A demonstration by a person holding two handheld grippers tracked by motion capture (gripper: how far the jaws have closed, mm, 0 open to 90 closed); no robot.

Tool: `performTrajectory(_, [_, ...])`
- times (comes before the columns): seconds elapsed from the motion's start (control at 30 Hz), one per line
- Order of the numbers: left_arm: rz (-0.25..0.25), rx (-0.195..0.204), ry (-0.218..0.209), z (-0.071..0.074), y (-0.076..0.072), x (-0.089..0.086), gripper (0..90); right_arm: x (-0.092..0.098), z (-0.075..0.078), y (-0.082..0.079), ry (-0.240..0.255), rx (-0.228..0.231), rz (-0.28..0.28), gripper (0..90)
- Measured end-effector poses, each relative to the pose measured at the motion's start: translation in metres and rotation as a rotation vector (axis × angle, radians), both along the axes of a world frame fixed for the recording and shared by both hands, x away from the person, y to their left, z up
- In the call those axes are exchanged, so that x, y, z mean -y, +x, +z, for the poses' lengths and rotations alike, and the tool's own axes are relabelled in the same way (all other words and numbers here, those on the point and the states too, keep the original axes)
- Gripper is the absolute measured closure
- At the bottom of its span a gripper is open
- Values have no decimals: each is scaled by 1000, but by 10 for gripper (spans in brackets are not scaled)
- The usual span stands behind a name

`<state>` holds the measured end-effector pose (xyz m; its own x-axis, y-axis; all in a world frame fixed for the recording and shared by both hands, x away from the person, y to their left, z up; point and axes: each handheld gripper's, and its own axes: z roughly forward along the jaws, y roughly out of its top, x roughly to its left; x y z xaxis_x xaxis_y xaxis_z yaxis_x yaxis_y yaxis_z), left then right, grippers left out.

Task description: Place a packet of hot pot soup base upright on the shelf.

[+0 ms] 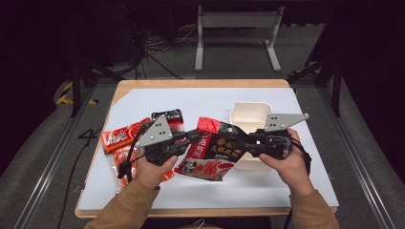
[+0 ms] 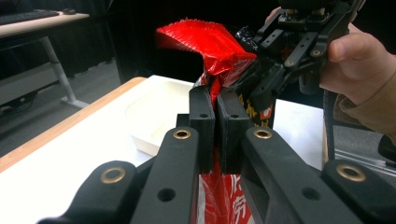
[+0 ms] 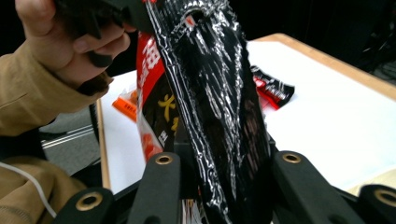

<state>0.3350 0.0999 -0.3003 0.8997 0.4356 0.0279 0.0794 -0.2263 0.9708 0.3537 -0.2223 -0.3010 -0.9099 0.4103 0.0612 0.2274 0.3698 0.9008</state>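
A red and black snack packet [image 1: 210, 150] hangs above the white sheet between both grippers. My left gripper [image 1: 198, 136] is shut on its red upper left part; in the left gripper view the pads [image 2: 203, 121] pinch the film just below the crumpled red top [image 2: 210, 42]. My right gripper [image 1: 241, 140] comes in from the right at the packet's black edge. In the right gripper view the glossy black film [image 3: 210, 93] runs down between the jaws, which stand apart around it. The packet hides the pads. From the left gripper view, the right gripper [image 2: 266, 88] sits beside the packet's dark side.
A white rectangular box [image 1: 250, 114] stands on the sheet behind the right gripper. Left of the hands lie an orange-red packet [image 1: 119, 136], a black and red packet [image 1: 168, 116] and another packet [image 1: 122, 160] under the left hand. The sheet [image 1: 200, 191] is bare near the front.
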Motion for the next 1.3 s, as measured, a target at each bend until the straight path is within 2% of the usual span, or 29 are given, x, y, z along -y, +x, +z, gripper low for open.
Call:
performTrajectory(0.23, [30,-8,-18,0,-2,-12,853,-12,9,1,10,44,-3,749])
performTrajectory(0.4, [46,-13,-16,3,-1,-24,812,-21,20,0,-7,81,-2,759])
performTrajectory(0.43, [50,-16,-10,4,0,-26,784,-23,22,0,-12,89,0,760])
performTrajectory(0.47, [45,-27,-6,5,2,-29,691,-25,26,2,-23,95,2,762])
performTrajectory(0.5, [45,-27,-6,5,2,-29,665,-25,26,2,-23,95,2,762])
performTrajectory(0.57, [49,-25,4,6,3,-34,624,-28,31,6,-60,98,1,763])
performTrajectory(0.6, [63,-23,26,6,3,-39,601,-28,33,7,-71,102,-1,763])
performTrajectory(0.7, [71,-30,46,5,4,-44,573,-28,38,8,-88,110,-5,764])
performTrajectory(0.73, [83,-35,67,3,6,-48,549,-28,44,9,-100,122,-13,764])
performTrajectory(0.77, [83,-35,67,3,6,-48,546,-28,44,9,-100,122,-13,764])
performTrajectory(0.8, [97,-47,76,1,8,-51,541,-27,50,9,-100,136,-16,764])
performTrajectory(0.93, [112,-62,77,0,12,-55,512,-26,60,8,-104,159,-18,764])
performTrajectory(1.1, [125,-60,81,-1,15,-58,466,-23,75,9,-124,207,-21,764])
performTrajectory(1.3, [140,-61,84,-2,17,-62,432,-18,82,13,-151,260,-36,764])
